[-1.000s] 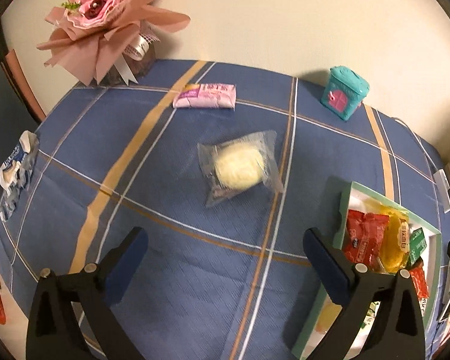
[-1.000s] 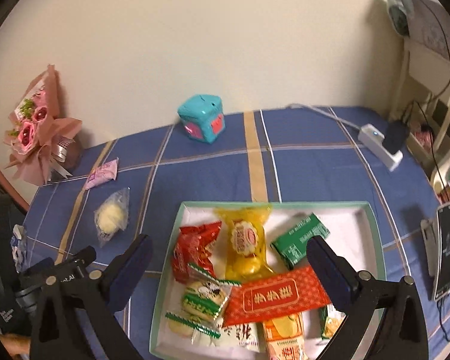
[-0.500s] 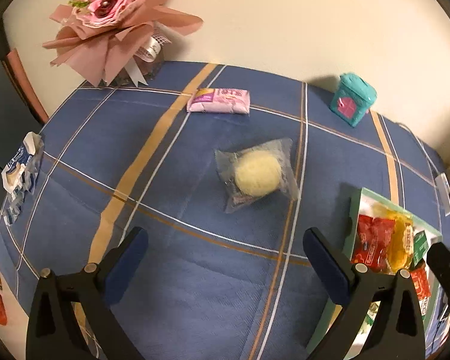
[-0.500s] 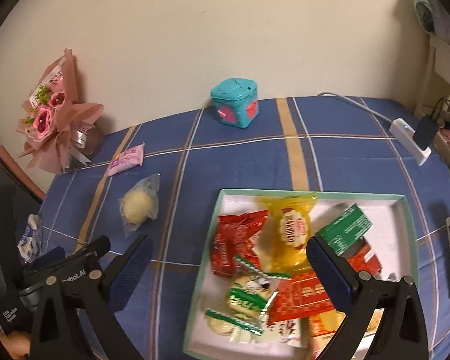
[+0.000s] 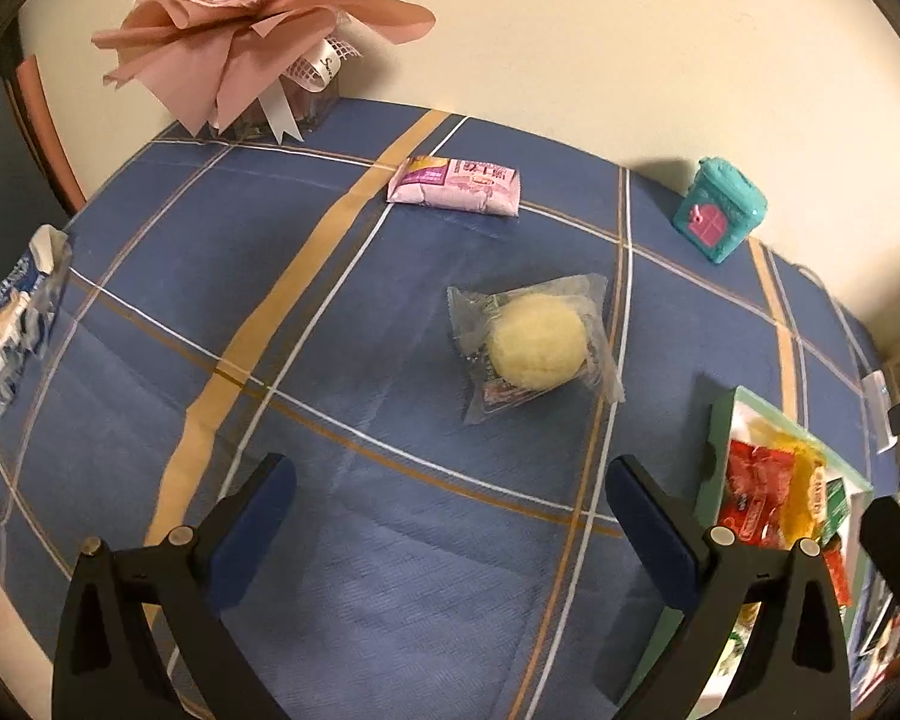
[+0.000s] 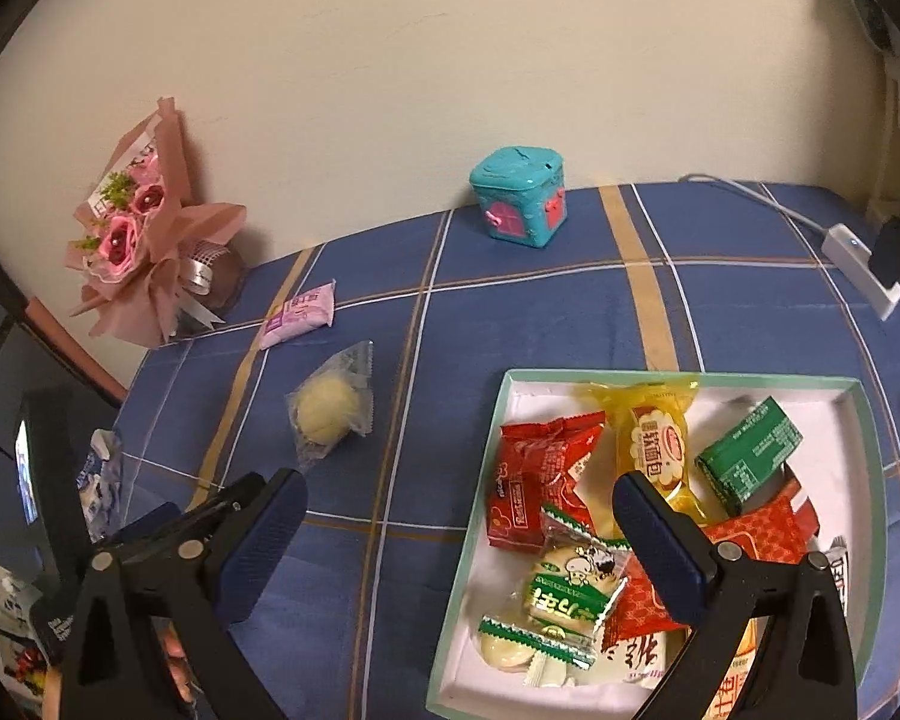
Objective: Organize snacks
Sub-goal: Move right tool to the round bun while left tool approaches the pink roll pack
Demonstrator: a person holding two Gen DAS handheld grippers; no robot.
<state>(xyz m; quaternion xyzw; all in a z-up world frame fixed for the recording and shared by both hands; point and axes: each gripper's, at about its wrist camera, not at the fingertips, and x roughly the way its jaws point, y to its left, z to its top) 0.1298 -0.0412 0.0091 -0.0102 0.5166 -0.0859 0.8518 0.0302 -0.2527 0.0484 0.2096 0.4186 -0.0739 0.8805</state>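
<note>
Both grippers hang wide open and empty over the blue cloth. The left gripper (image 5: 450,516) faces the clear-wrapped bun (image 5: 534,348) at frame centre. Only the right gripper (image 6: 459,531) shows the tray (image 6: 678,377) whole, lower right, full of snacks.

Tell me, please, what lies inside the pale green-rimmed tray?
The tray holds wrapped snacks: a red packet, yellow bread packet, green box, green-striped cookies. Anything beneath the pile is covered.

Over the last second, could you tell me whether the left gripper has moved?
Yes. The left gripper has swung leftward: in its view the fixed bouquet, tray and teal box slid right.
</note>
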